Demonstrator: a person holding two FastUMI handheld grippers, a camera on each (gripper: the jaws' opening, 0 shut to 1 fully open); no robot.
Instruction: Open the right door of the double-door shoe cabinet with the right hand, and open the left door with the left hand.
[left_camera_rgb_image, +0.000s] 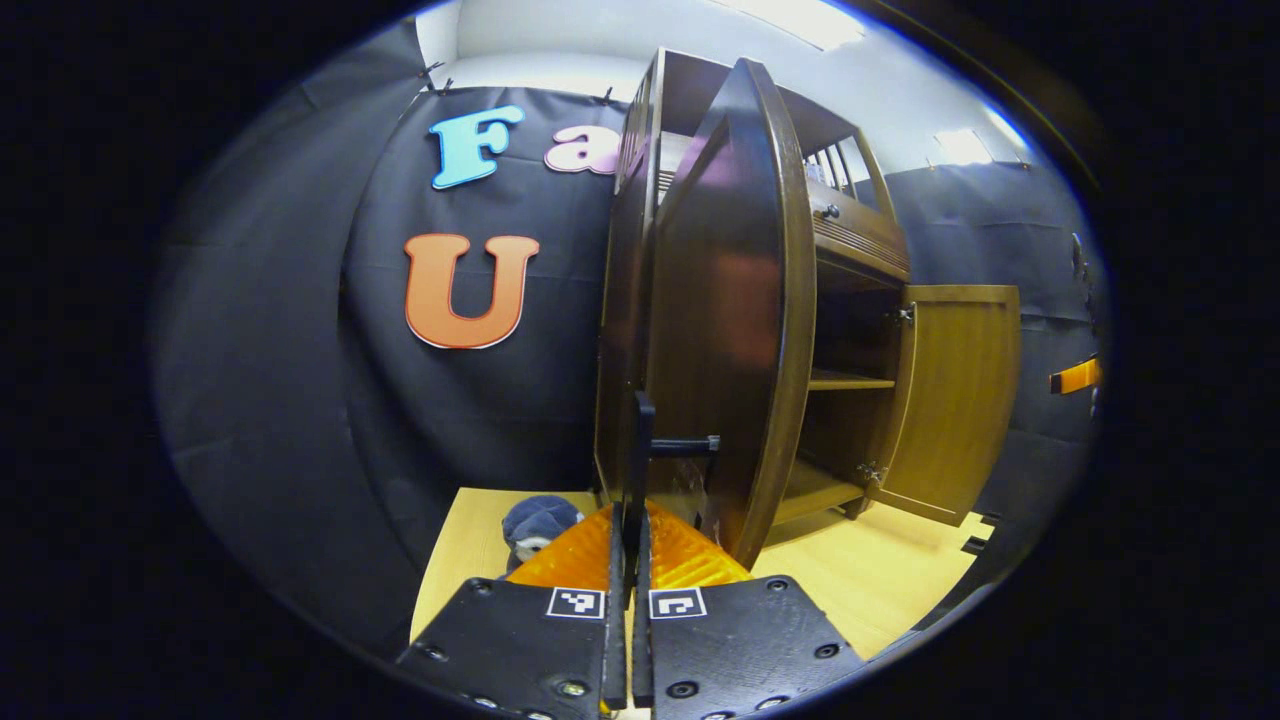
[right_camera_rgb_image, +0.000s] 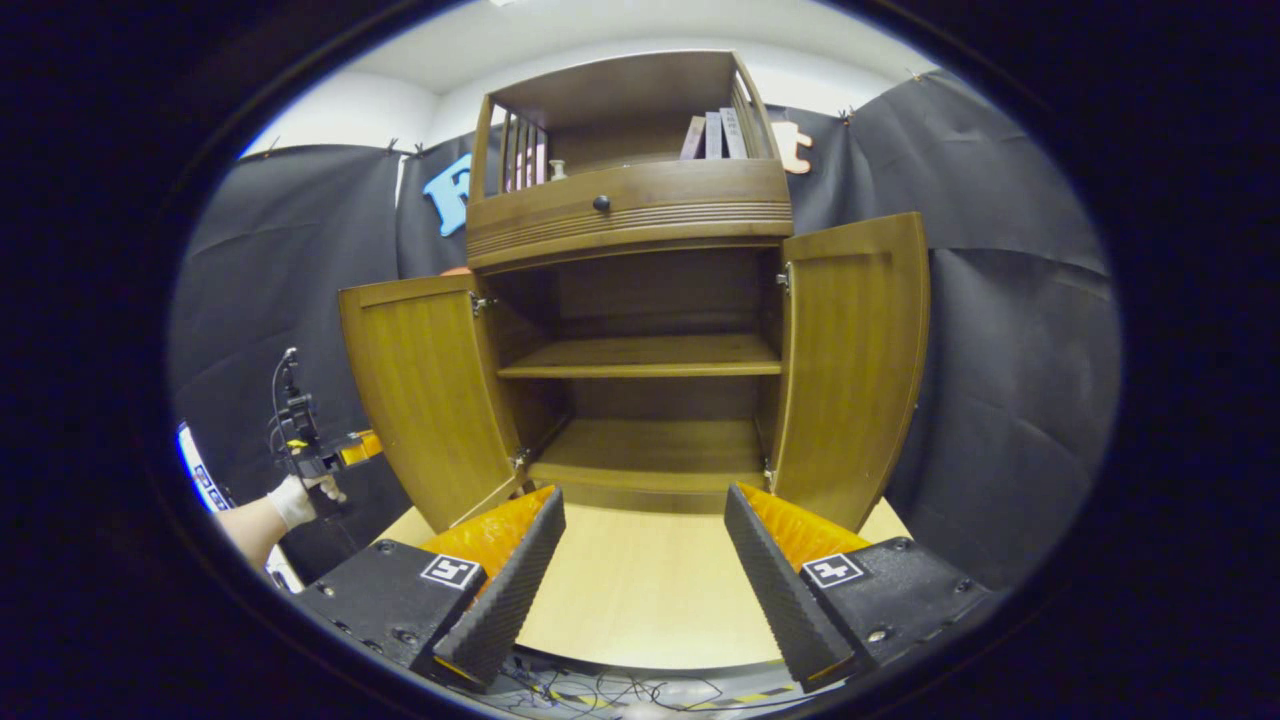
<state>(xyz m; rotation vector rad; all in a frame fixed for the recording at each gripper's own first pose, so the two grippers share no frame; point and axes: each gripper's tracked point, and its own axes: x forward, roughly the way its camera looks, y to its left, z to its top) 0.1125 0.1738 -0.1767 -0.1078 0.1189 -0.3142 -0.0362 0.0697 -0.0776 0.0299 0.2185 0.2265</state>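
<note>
The brown wooden double-door shoe cabinet (right_camera_rgb_image: 640, 300) stands centre frame on the light wooden bench (right_camera_rgb_image: 640, 590), both doors swung open. The left tool (left_camera_rgb_image: 628, 520) is clenched on the left door's (left_camera_rgb_image: 735, 300) dark handle (left_camera_rgb_image: 680, 446); the right tool (right_camera_rgb_image: 645, 560) is released. The doors appear rigid and hinge-guided; grasp at the handle.

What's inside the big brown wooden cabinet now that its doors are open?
The brown wooden shoe cabinet holds one middle shelf and a bottom board, both bare where visible. No shoes show. The closed drawer with a dark knob hides its contents.
</note>
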